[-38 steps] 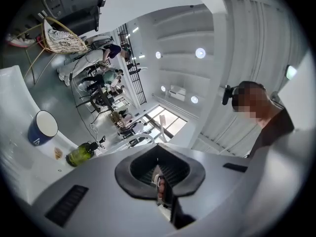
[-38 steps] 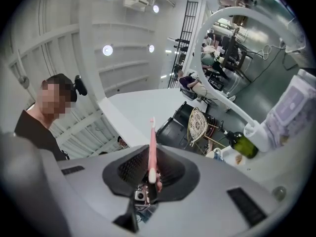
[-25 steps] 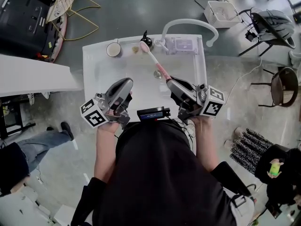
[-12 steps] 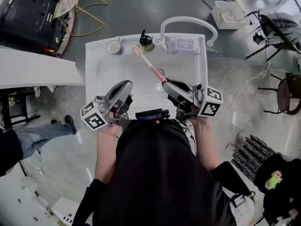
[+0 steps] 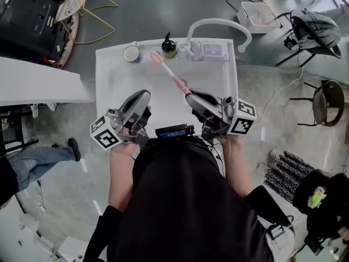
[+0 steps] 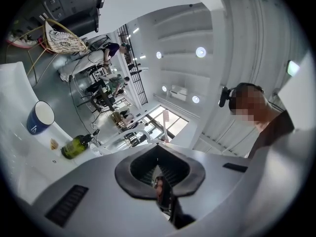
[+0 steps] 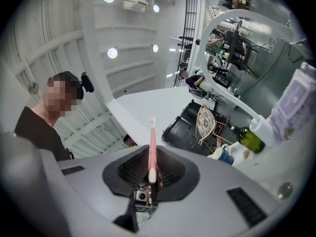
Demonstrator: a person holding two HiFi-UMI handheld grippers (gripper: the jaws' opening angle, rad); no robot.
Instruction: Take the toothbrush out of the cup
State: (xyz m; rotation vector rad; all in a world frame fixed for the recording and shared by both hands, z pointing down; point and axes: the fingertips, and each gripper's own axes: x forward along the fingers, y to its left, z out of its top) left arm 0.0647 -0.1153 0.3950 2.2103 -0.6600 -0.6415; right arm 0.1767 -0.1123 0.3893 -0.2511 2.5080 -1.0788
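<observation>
Jaws of my right gripper (image 7: 150, 176) pinch the toothbrush (image 7: 152, 144) by the butt end of its pink handle. The shaft runs straight out between the pads and past the tips, with the bristle head farthest from me. From the head view, the brush hangs tilted over the sink (image 5: 113, 82). Its head sits between the cup (image 5: 131, 53) and the bottle (image 5: 169, 48), and as far as I can tell it touches neither. The toothbrush is out of the cup. The cup stands upright at the sink's back left corner, blue outside, showing only its white interior. The green bottle stands upright on the back rim, right of the cup. Jaws of my left gripper (image 6: 159, 181) are pressed together with nothing between them, held over the sink's near edge.
</observation>
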